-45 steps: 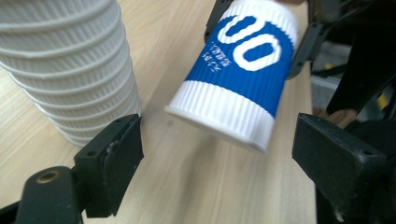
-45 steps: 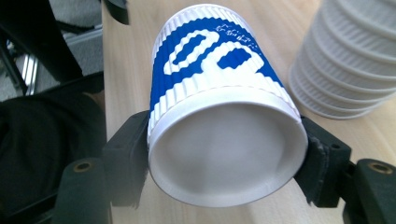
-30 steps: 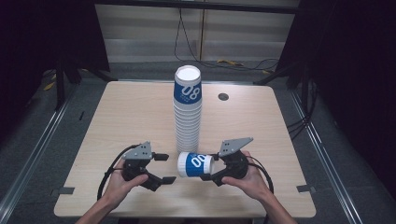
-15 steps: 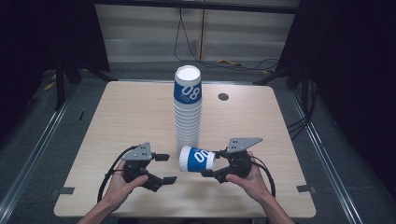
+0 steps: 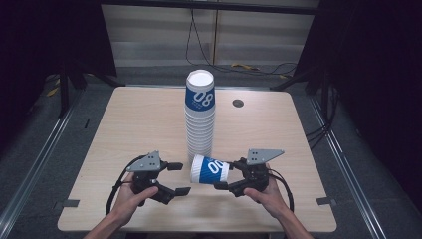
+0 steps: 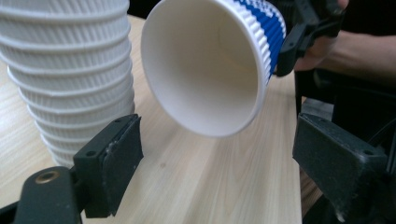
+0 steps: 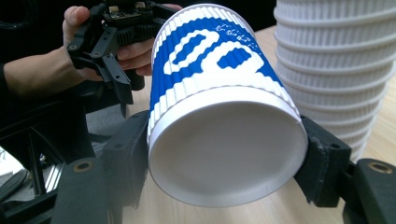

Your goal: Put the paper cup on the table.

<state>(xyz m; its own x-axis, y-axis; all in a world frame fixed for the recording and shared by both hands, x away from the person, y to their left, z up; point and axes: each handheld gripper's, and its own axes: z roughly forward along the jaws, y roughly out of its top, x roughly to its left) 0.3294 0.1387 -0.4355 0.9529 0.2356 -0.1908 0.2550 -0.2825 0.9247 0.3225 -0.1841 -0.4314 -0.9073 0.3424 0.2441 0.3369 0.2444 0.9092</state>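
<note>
A tall stack of ribbed paper cups (image 5: 200, 114) stands upright in the middle of the wooden table (image 5: 139, 124), its top cup blue and white. My right gripper (image 5: 226, 174) is shut on a single blue-and-white cup (image 5: 210, 169), held sideways just above the table in front of the stack. In the right gripper view its pads squeeze the cup's (image 7: 219, 107) base end from both sides. The cup's open mouth (image 6: 205, 65) faces my left gripper (image 5: 180, 178), which stands open a short way to the left with nothing between its fingers (image 6: 116, 154).
A small dark round disc (image 5: 238, 103) lies on the table's far right part. Cables run across the floor behind the table, and metal rails (image 5: 30, 169) flank it on both sides. Bare tabletop lies left and right of the stack.
My right gripper has shifted slightly to the right and lifted the held cup a little. The left gripper has stayed where it was, still open.
</note>
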